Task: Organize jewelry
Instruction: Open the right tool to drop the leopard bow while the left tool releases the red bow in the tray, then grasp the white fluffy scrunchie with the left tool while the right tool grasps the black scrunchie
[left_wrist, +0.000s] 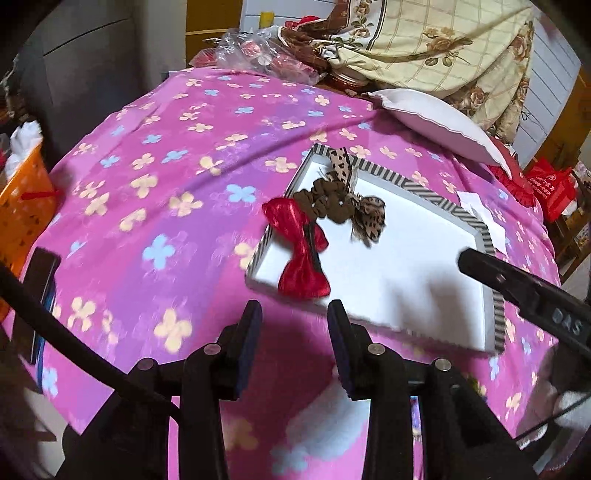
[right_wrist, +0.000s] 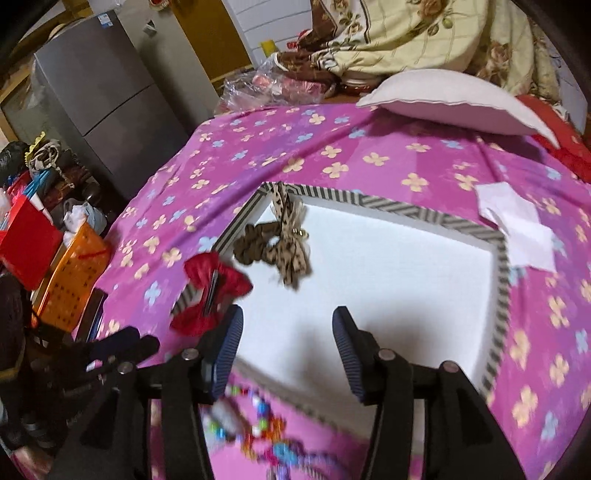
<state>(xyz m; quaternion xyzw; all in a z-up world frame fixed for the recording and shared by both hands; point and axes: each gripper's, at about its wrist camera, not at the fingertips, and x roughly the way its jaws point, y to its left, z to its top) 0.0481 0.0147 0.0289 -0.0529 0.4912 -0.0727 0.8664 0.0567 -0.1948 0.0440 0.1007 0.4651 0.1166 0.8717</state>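
A white tray with a striped rim (left_wrist: 436, 194) (right_wrist: 406, 208) lies on the pink flowered bedsheet. A red bow clip (left_wrist: 299, 251) (right_wrist: 218, 295) rests across the tray's left rim. A brown scrunchie (left_wrist: 325, 201) (right_wrist: 255, 247) and a leopard-print bow (left_wrist: 369, 218) (right_wrist: 291, 254) lie in its far left corner. My left gripper (left_wrist: 294, 310) is open and empty, just short of the tray's near left corner. My right gripper (right_wrist: 288, 317) is open over the tray's near part, nothing between its fingers. Blurred colourful beads (right_wrist: 258, 432) lie on the sheet below it.
A white pillow (left_wrist: 436, 122) and a floral blanket (right_wrist: 424, 26) lie behind the tray, with a plastic bag (left_wrist: 258, 48) beside them. White paper (right_wrist: 517, 225) sits at the tray's right. An orange basket (left_wrist: 22, 214) and a grey fridge (right_wrist: 96, 92) stand left of the bed.
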